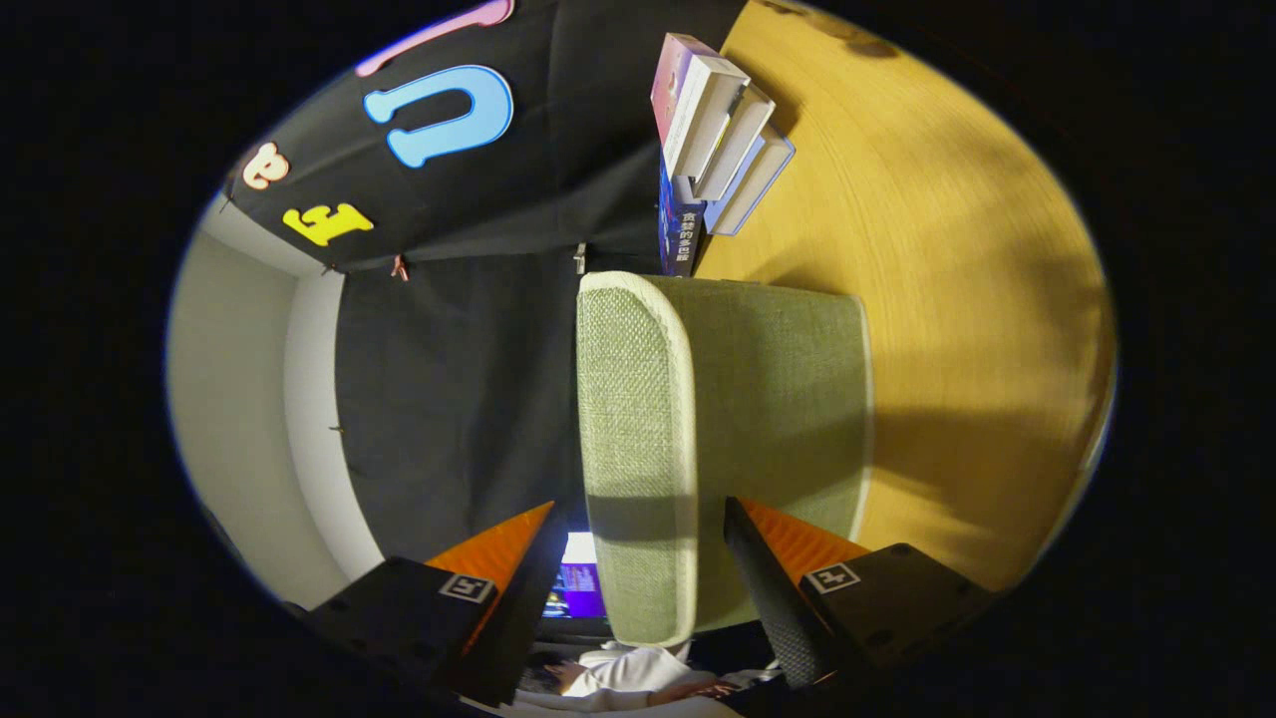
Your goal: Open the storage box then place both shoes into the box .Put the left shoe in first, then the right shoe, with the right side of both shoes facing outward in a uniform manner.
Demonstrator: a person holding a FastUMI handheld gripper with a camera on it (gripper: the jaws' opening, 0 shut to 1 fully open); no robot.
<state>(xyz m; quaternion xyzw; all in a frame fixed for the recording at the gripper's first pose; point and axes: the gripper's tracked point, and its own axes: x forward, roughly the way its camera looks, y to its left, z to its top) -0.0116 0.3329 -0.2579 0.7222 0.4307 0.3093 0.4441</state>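
Between fingers of gripper (638,558): green box (718,439) on wooden table (957,299), lid edge in gap, fingers wide, not pressing. Books (718,140) beyond box. To open well: pinch lid edge firmly, lift slow

A sage-green woven weave with pale cream piping is seen on the storage box (718,399); the table (947,299) appears honey-yellow with wood grain.
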